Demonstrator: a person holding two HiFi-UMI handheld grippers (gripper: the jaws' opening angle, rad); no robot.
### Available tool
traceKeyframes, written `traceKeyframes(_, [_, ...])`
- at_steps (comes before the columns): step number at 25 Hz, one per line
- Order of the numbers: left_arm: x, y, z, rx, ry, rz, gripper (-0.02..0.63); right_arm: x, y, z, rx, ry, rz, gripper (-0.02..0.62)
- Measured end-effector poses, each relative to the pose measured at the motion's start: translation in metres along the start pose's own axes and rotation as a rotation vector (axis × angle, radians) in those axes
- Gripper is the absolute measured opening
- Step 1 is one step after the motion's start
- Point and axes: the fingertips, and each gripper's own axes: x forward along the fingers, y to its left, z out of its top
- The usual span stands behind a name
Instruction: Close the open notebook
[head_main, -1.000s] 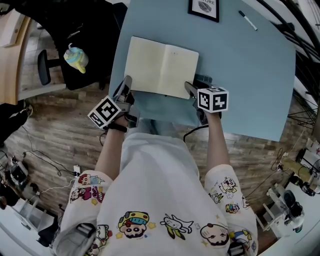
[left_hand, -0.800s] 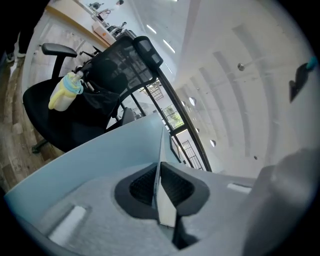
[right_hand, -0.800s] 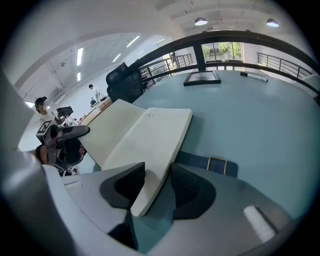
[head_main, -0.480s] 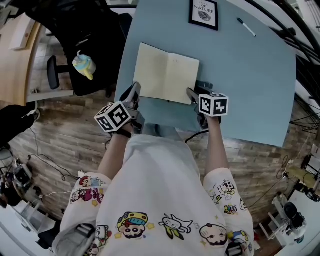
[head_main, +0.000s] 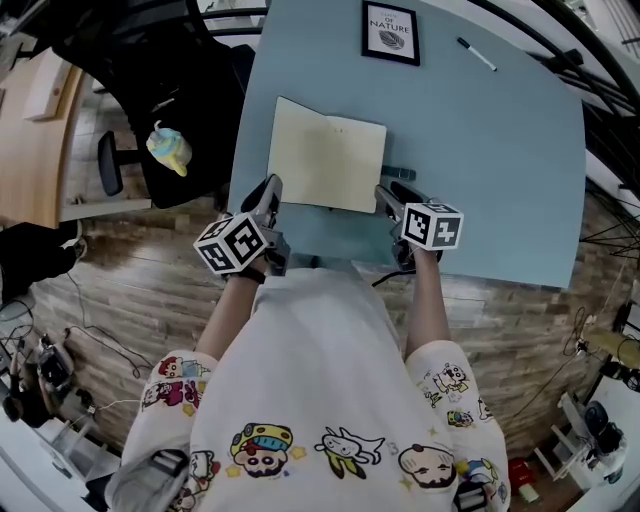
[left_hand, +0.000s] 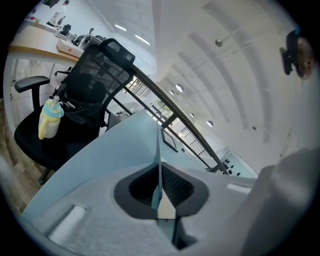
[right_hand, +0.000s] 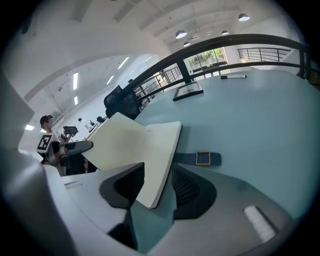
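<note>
From the head view, the open notebook (head_main: 328, 155) lies flat on the blue table (head_main: 500, 150), its cream pages facing up, near the table's front edge. The left gripper (head_main: 268, 190) is at the notebook's near left corner and the right gripper (head_main: 393, 197) at its near right corner. Further back on the table stand a framed picture (head_main: 391, 32) and a pen (head_main: 477, 54), well apart from the notebook. A black chair (head_main: 170, 70) with a yellow and blue toy (head_main: 168, 148) on its seat stands beside the table, on the left. In the left gripper view, the jaws are clamped together on a thin edge of the notebook (left_hand: 160, 150), which runs edge-on straight away from them. The chair and toy show at the left. In the right gripper view, the jaws stand wide apart with the notebook's near right corner (right_hand: 135, 145) between them. I cannot tell whether the pads touch it. A dark strap (right_hand: 202, 158) with a square clasp lies on the table just beside the notebook's right edge, and the picture and the pen lie far behind.
</note>
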Motion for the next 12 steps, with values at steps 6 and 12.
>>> traceKeyframes(6, [0.008,-0.024,-0.009,0.098,0.064,-0.048,0.039,-0.014,0.001,0.002,0.016,-0.047,0.006,0.184])
traceKeyframes(12, [0.021,-0.055,-0.022,0.247,0.14,-0.11,0.091,-0.028,0.001,0.001,0.021,-0.07,-0.001,0.183])
